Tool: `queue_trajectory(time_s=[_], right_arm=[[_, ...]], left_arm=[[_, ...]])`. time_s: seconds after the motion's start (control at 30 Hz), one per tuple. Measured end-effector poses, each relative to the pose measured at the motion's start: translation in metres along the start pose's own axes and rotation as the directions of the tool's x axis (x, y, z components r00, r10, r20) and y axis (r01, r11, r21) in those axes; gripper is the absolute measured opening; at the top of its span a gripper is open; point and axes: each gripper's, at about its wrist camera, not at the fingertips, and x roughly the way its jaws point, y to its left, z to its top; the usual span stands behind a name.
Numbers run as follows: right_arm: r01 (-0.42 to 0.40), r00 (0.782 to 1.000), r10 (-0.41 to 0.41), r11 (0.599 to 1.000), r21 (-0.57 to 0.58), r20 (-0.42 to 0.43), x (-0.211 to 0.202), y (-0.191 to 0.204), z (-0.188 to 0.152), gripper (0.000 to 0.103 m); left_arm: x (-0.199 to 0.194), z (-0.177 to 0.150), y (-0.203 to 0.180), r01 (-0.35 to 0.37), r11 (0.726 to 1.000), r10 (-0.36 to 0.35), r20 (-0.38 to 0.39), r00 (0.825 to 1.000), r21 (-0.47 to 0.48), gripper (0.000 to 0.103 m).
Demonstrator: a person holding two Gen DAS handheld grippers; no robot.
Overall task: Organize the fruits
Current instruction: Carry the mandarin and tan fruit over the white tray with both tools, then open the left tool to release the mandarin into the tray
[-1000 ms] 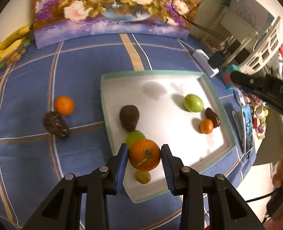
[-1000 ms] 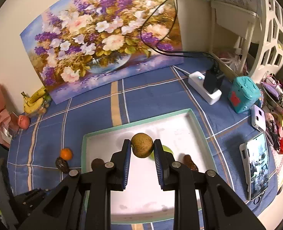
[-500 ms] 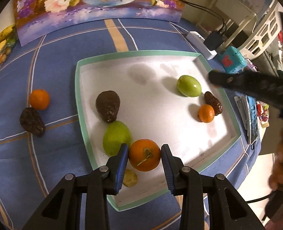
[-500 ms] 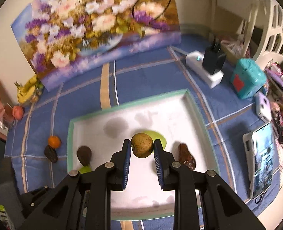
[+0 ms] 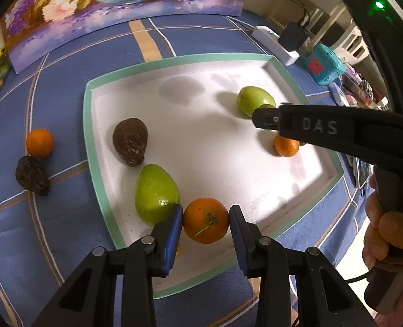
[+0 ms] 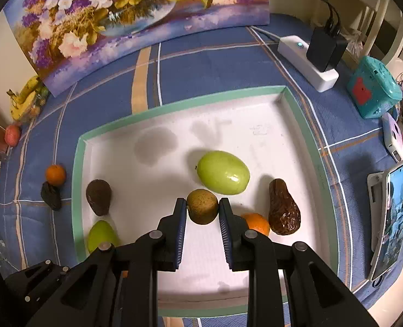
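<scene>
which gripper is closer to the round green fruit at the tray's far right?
Right. The right gripper, shut on a brownish fruit, hangs just in front of the green fruit. The left gripper, holding an orange, is at the tray's near edge.

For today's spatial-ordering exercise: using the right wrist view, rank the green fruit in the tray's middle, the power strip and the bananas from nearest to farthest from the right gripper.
1. Green fruit: in the tray, just beyond the right gripper, slightly right.
2. Power strip: on the cloth past the tray's far right corner.
3. Bananas: far left, beside the painting.
</scene>
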Motion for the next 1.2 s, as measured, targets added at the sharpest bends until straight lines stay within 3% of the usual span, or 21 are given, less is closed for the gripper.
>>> queue_trajectory(time_s=[0.33, 1.0, 1.13, 1.2], right_arm=[[0.012, 0.999, -0.012, 1.0, -0.001, -0.033, 0.011, -0.002, -0.003, 0.025], [0.03, 0.996, -0.033, 0.999, -0.03, -0.078, 0.036, 0.005, 0.001, 0.025], [0.039, 0.996, -0.042, 0.999, -0.036, -0.08, 0.035, 0.006, -0.001, 0.025], [0.039, 0.996, -0.042, 0.999, -0.038, -0.08, 0.034, 0.008, -0.001, 0.025]], left_arm=[[0.016, -0.006, -0.004, -0.041, 0.999, 0.042, -0.061, 0.997, 0.015, 0.038], [0.027, -0.006, 0.002, -0.036, 0.999, 0.034, -0.085, 0.996, -0.012, 0.039], [0.027, -0.004, 0.003, -0.023, 1.0, 0.021, -0.09, 0.996, -0.014, 0.052], [0.025, -0.003, 0.001, -0.021, 1.0, 0.02, -0.089, 0.996, -0.009, 0.052]])
